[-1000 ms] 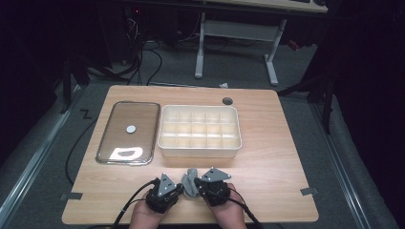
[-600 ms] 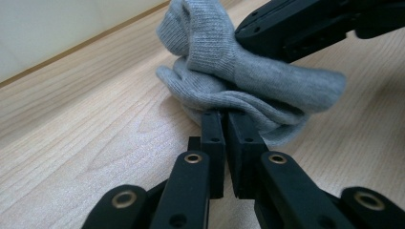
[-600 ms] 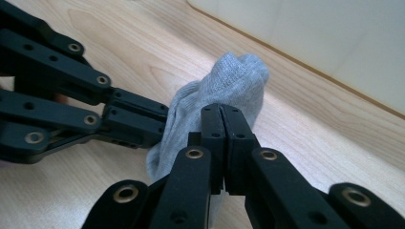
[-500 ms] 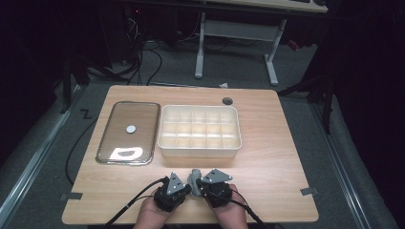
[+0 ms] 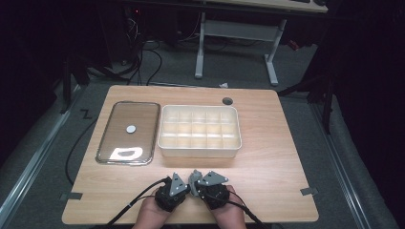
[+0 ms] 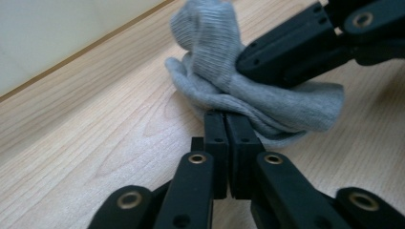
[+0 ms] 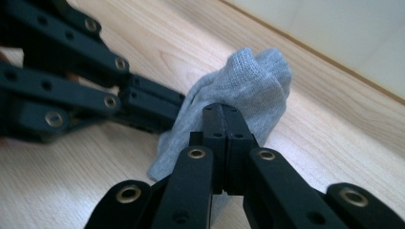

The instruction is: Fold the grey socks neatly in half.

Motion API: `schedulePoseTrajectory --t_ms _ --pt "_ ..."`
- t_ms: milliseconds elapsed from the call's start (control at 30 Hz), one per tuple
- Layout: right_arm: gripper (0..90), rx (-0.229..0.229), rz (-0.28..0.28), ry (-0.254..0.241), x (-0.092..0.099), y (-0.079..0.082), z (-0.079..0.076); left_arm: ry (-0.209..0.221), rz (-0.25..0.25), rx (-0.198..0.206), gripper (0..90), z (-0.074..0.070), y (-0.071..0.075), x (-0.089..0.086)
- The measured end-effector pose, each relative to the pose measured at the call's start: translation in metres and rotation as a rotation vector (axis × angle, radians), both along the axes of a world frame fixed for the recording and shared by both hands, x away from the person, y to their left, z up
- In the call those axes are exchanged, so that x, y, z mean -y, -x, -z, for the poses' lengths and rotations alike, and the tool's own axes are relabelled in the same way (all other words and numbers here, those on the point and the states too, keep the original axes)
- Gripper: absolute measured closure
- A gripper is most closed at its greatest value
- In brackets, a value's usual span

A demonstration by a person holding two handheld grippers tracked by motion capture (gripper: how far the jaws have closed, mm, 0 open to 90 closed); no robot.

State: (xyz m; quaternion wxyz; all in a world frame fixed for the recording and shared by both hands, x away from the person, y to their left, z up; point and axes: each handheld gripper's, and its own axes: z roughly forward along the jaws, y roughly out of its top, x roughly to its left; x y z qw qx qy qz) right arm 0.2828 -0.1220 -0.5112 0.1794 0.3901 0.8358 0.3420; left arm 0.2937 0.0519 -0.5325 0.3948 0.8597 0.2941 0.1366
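A small grey knitted cloth (image 5: 194, 176) lies bunched on the wooden table (image 5: 267, 157) near its front edge. My left gripper (image 6: 224, 117) is shut on the cloth's near fold (image 6: 267, 102), its jaws having closed onto it within the last second. My right gripper (image 7: 223, 110) is shut on the other side of the cloth (image 7: 248, 78), which rises in a hump past its tips. The two grippers meet tip to tip, left gripper (image 5: 187, 187) beside right gripper (image 5: 197, 183). In the left gripper view the right gripper (image 6: 248, 59) comes in from the upper right.
A white compartment box (image 5: 199, 149) stands just beyond the cloth. To its left lies a clear flat lid (image 5: 119, 143) with a white disc (image 5: 131, 128) on it. A dark grommet hole (image 5: 227, 100) sits at the back of the table.
My left gripper has shifted slightly right, closer to the right gripper, and sits tighter against the cloth. The right gripper has stayed where it was.
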Motion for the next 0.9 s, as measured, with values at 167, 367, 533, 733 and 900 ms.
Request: schedulePoseTrajectory --t_ms 167,367,533,733,900 --pt "90.0 0.012 -0.013 0.0 0.0 0.001 0.003 0.038 -0.028 0.021 82.2 -0.004 0.001 -0.017" --pt "90.0 0.032 -0.031 0.018 -0.002 0.002 0.004 0.089 -0.054 0.064 80.9 -0.015 0.002 -0.026" --pt "90.0 0.048 -0.044 0.019 -0.004 0.004 0.005 0.132 -0.068 0.078 85.2 -0.029 0.002 -0.028" --pt "90.0 0.052 -0.064 0.009 -0.003 0.002 0.006 0.191 -0.058 0.07 86.7 -0.05 -0.008 -0.018" --pt "90.0 0.058 -0.074 -0.019 -0.002 0.002 0.008 0.191 -0.022 0.043 86.7 -0.052 -0.016 0.008"
